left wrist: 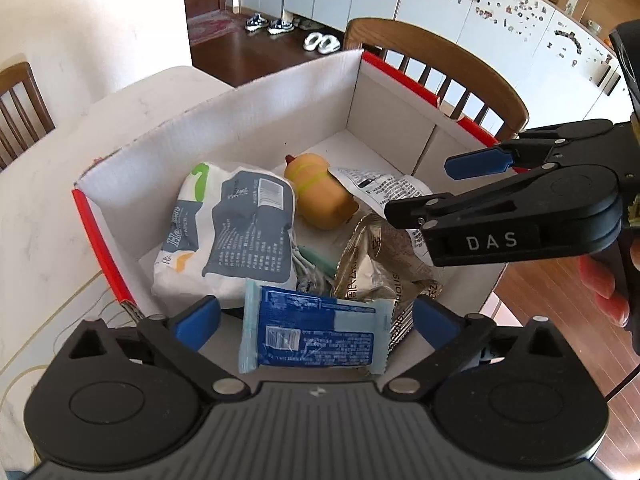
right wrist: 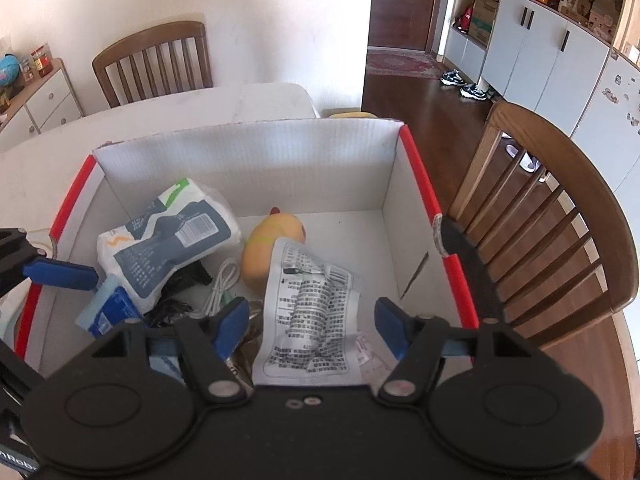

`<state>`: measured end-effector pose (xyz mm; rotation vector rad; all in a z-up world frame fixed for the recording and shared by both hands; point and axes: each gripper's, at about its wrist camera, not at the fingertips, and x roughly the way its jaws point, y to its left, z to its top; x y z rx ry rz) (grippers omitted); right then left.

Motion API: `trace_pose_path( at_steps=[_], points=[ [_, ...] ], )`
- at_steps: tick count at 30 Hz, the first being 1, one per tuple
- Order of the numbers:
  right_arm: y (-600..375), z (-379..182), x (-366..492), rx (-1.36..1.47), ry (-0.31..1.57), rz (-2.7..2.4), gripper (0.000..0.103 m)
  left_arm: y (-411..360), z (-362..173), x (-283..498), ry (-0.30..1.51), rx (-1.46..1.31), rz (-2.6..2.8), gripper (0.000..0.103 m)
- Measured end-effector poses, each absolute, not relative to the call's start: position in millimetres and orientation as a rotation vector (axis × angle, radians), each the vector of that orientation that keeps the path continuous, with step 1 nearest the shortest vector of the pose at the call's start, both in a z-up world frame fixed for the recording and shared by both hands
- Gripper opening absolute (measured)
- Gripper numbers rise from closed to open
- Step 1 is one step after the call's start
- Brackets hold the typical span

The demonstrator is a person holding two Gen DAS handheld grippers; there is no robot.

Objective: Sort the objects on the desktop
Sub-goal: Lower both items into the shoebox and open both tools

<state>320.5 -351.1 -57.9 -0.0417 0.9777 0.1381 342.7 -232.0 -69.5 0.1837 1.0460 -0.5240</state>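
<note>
A white cardboard box with red edges [left wrist: 256, 120] [right wrist: 248, 160] stands on the table. Inside lie a tissue pack [left wrist: 228, 236] [right wrist: 168, 240], a yellow duck toy [left wrist: 320, 196] [right wrist: 272, 244], a white printed pouch [left wrist: 384, 188] [right wrist: 312, 312], a brown snack bag [left wrist: 380, 268], a white cable [right wrist: 220, 284] and a blue wet-wipe pack [left wrist: 316, 332] [right wrist: 108, 312]. My left gripper [left wrist: 316, 324] is open above the blue pack. My right gripper [right wrist: 312, 322] is open above the white pouch; it also shows in the left wrist view [left wrist: 420, 184].
Wooden chairs stand at the table's far side [right wrist: 156, 60] and right of the box [left wrist: 440, 68] [right wrist: 560, 208]. Cabinets [right wrist: 552, 52] and shoes [left wrist: 276, 24] lie beyond on the wooden floor. The pale table [left wrist: 48, 184] extends left.
</note>
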Motion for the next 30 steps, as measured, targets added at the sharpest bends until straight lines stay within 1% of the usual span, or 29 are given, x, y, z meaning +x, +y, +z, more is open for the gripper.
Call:
trace_pose_path(
  at_steps=[4,16,30],
  points=[
    [-353,-51,316,-0.025,0.965,0.134,0.07,-227,-63,336,0.997,0.178,-0.512,0.103],
    [-353,-27,294,-0.012,0.901,0.149,0.07,-212,-41,312,0.923,0.094,-0.512,0.103],
    [-347,-4,255,0.014,0.833,0.172,0.07,-184,-19,273,0.771,0.084,-0.436,0.103]
  ],
)
